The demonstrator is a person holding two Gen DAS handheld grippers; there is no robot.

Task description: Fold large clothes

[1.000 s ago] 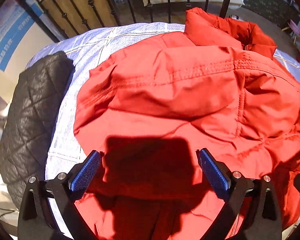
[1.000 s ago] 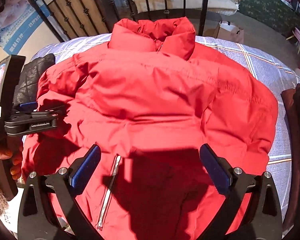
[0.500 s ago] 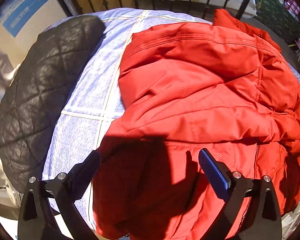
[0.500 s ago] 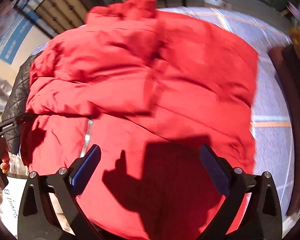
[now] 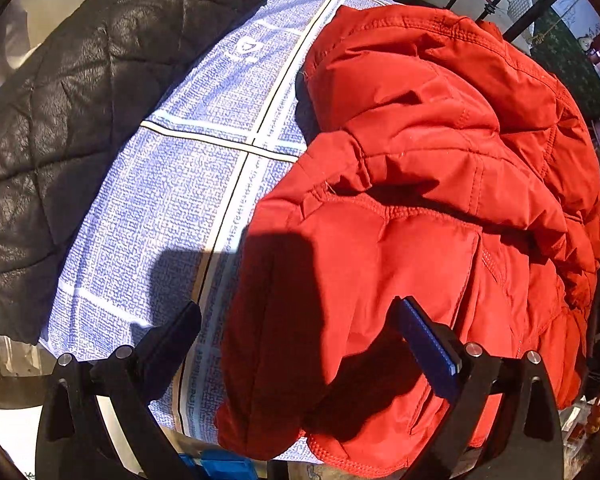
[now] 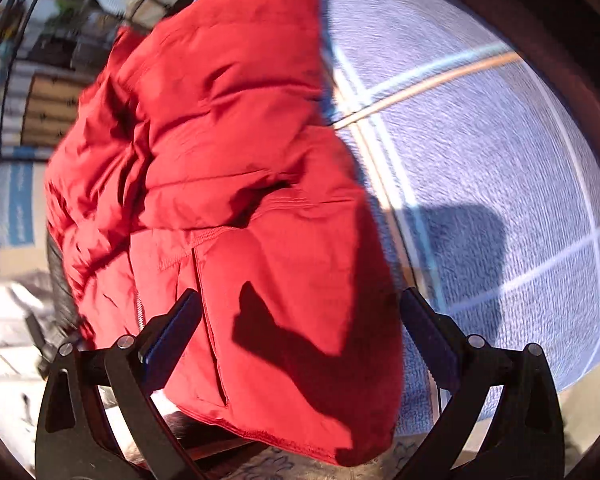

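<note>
Swung apart since a second ago: left gripper (image 5: 300, 344) off to the jacket's left edge, right gripper (image 6: 300, 336) off to its right edge, both lower and nearer the hem than before. Earlier centred over the chest; now each looking along a side.

Jacket (image 5: 440, 184): red, puffy, lying on the blue checked sheet (image 5: 172, 200), sleeves already crossed over the front, near hem drooping over the bed edge. Black quilted coat (image 5: 52, 112) just beside it on the left, not touching as far as can be told.

Left gripper: jaws wide, nothing held, hovering with the lower left corner of the jacket between the pads. Right gripper: jaws wide too, nothing held, straddling the lower right corner (image 6: 352, 420). Right view blurred, so contact with cloth not resolvable.

Handling, judged: light but bulky, soft, springy from the filling; shell looks smooth and likely slippery. Thin pinch of shell alone apt to slide out. Better to bite deep across the stitched hem band at each bottom corner, both layers together, then lift evenly toward the collar. Expect fold to puff back up; press down after.
</note>
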